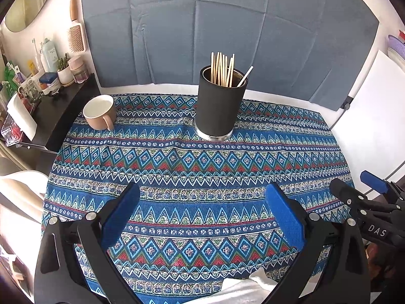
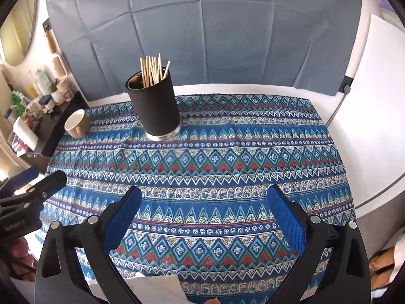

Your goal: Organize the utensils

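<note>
Black holder (image 1: 219,106) stands upright at the far middle of the table (image 1: 192,177), sticks (image 1: 222,69) already inside, mug (image 1: 100,111) to its left. Both hand-held grippers, left (image 1: 202,212) and right (image 2: 203,215), hang open and empty. Sorting seems finished; possibly something white (image 2: 154,287) at the near edge needs collecting next.

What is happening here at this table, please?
A person holds two grippers above a patterned tablecloth. The left gripper and the right gripper are both open and hold nothing. A black holder stands upright at the far side with wooden chopsticks and one white stick in it. A beige mug stands apart, to its left. No loose utensil shows on the cloth.
</note>
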